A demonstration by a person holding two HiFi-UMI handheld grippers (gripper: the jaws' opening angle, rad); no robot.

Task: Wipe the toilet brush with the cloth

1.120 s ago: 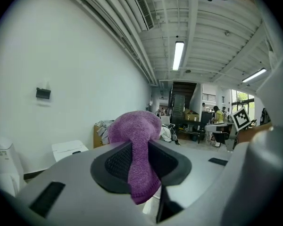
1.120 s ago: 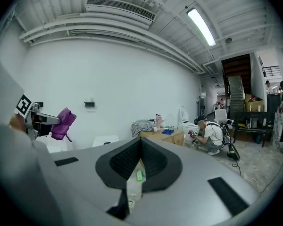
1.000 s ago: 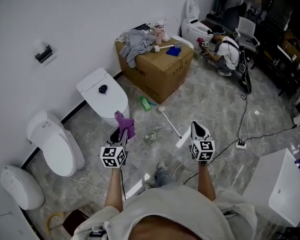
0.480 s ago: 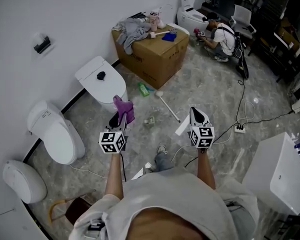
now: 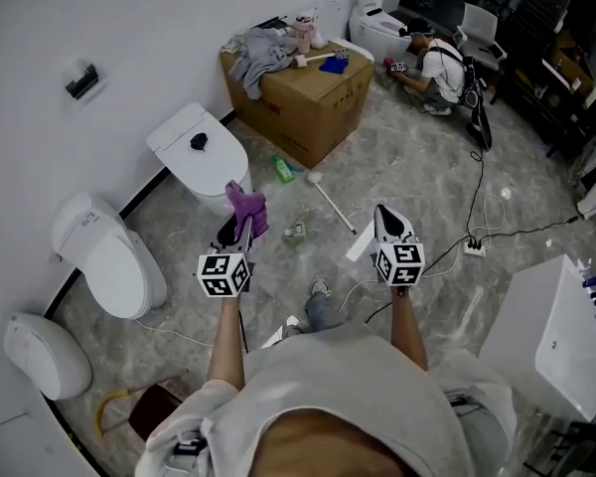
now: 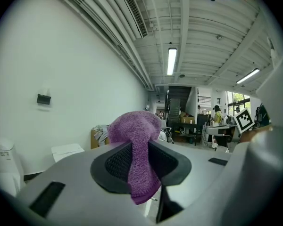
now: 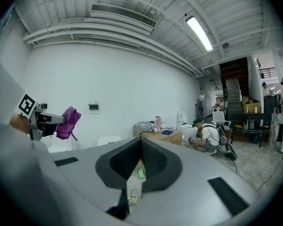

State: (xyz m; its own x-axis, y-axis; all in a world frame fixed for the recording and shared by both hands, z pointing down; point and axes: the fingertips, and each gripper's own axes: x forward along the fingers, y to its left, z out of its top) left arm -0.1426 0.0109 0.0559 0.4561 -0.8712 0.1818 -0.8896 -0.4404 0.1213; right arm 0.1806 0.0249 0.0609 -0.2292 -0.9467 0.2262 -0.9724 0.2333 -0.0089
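Observation:
A white toilet brush (image 5: 333, 205) lies on the marble floor ahead of me, its round head toward the cardboard box. My left gripper (image 5: 234, 234) is shut on a purple cloth (image 5: 246, 208), held in the air above the floor to the left of the brush. In the left gripper view the cloth (image 6: 137, 140) bulges over the closed jaws of the left gripper (image 6: 141, 147) and hangs between them. My right gripper (image 5: 381, 213) hovers just right of the brush handle's near end. In its own view the right gripper (image 7: 140, 144) is shut with nothing between the pads.
Three white toilets (image 5: 201, 155) (image 5: 107, 266) (image 5: 42, 356) line the left wall. A cardboard box (image 5: 308, 102) carries grey clothes and a second white-handled tool. A green bottle (image 5: 284, 170) lies near it. A person (image 5: 439, 68) crouches at the back. A power strip (image 5: 474, 247) and cables lie right.
Both grippers have drifted a little forward and up together. The cloth stays clamped in the left one. The brush has not moved on the floor.

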